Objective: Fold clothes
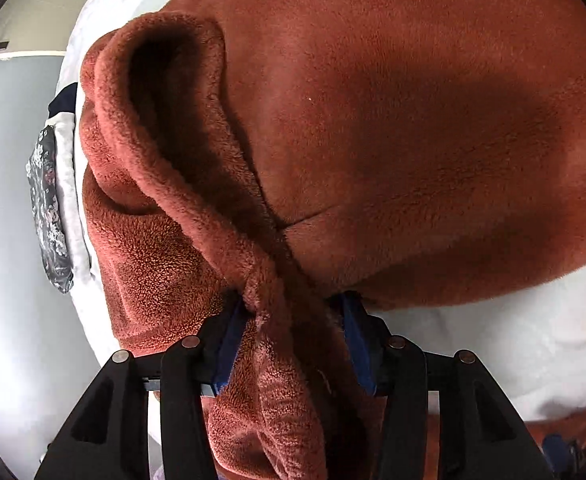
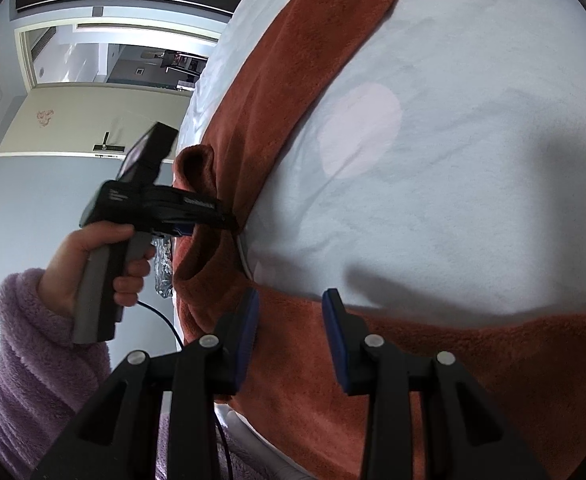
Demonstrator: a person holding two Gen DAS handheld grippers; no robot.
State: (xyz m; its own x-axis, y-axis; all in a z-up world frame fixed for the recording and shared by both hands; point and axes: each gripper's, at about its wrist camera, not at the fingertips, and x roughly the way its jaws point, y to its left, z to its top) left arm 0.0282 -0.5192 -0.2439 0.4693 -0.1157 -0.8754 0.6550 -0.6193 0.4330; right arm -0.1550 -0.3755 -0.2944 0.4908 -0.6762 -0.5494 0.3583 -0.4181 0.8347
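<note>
Rust fleece (image 1: 393,128) lies spread on the white bed (image 2: 433,168), one edge bunched at the bed's side. Left tongs (image 1: 293,320) about half open, a twisted fleece fold between the blue pads (image 1: 229,344); pads look slack on it (left pad maybe touching). Right tongs (image 2: 291,320) part open over the fleece strip along the bed's near edge, pads beside the cloth, gripping nothing. Hand (image 2: 93,264) in a lilac sleeve (image 2: 37,360) holds the left tool beside the bed.
</note>
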